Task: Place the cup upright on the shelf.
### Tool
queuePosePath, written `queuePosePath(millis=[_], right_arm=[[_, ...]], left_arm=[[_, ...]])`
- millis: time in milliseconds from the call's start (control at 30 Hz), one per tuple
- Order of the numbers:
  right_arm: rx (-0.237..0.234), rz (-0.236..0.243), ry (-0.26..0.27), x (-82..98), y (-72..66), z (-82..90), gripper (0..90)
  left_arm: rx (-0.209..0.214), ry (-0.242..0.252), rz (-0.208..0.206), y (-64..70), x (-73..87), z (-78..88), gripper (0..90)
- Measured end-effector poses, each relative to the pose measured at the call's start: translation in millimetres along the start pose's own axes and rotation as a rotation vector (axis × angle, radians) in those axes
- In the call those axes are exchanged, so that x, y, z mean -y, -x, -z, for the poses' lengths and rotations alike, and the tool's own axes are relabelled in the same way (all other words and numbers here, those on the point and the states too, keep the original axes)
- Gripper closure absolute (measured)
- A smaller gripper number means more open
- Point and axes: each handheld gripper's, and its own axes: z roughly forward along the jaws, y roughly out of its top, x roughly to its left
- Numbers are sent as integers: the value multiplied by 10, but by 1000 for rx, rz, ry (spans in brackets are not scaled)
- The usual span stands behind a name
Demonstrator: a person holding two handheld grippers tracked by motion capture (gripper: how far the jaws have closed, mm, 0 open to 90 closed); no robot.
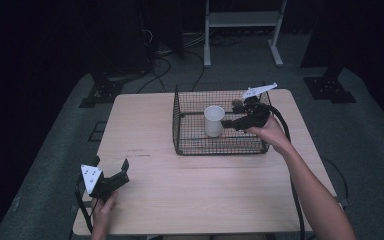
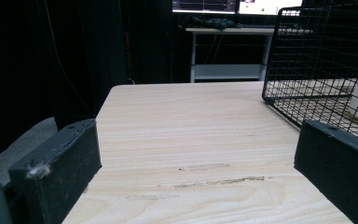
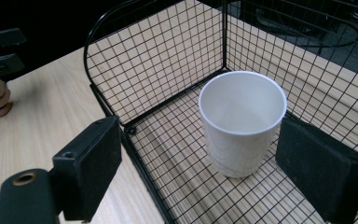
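Standing white paper cup, wire basket

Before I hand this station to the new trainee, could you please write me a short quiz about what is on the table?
1. True or false: the white cup stands upright inside the wire basket.
2. Which gripper is at the basket? A) left gripper B) right gripper
3. Fill in: in the right gripper view, that gripper's jaws are ____, with the cup between them and one jaw outside the basket wall.

Key: 1 true; 2 B; 3 open.
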Motion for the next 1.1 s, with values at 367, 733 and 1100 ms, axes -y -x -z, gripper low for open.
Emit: queuePosePath(millis=[367,733,1100], right_arm=[[-20,4,5,101,-59,86,137],[-21,-4,7,299,-76,177,139],[-35,3,17,436,-136,234,138]], left_arm=[[0,-1,-3,3,0,0,0],[0,-2,-4,5,0,0,0],[-1,-2,-5,6,0,2,0]])
